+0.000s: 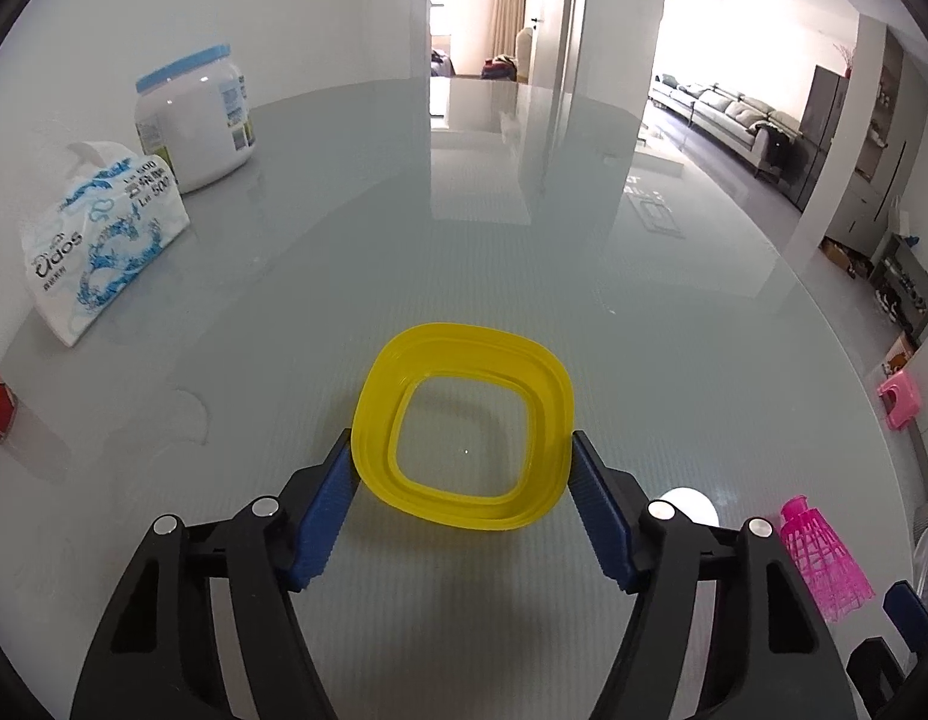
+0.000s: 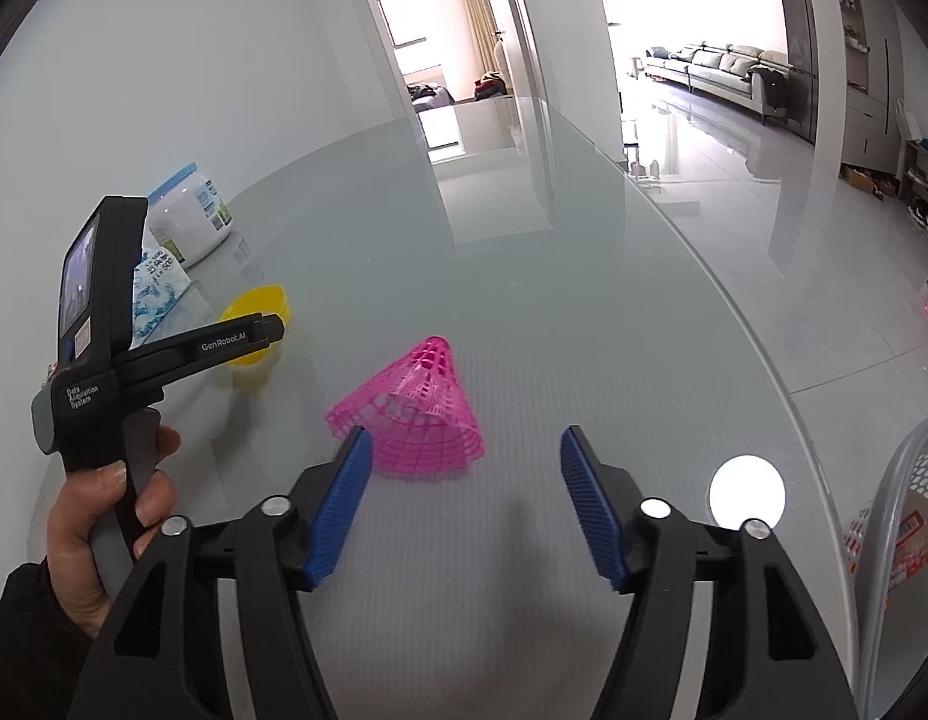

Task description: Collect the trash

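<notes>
1. A glossy grey table [image 1: 523,252] with a curved edge is shown; a doorway and a lounge with a grey sofa [image 1: 727,114] are reflected on it.
2. A white tub with a blue lid [image 1: 194,114] and a printed tissue pack [image 1: 98,240] are stood at 10 o'clock in the left wrist view.
3. The left gripper [image 1: 461,462] is angled down at the table. Its blue pads [image 1: 326,516] are set against both sides of a yellow bowl [image 1: 464,426], which is pinched between them on the table.
4. The right gripper [image 2: 461,459] is held with its jaws spread. A pink mesh cone [image 2: 413,414] is laid on its side just ahead of the tips at 12 o'clock, nearer the left pad [image 2: 341,510]; contact cannot be determined.
5. The person's left hand [image 2: 98,528] is wrapped around the left gripper's handle at 9 o'clock in the right wrist view.
6. A perforated grey basket [image 2: 901,516] is cut off at 4 o'clock; its contents are indistinct.
7. A pink stool [image 1: 898,402] is seen on the floor at 3 o'clock.
</notes>
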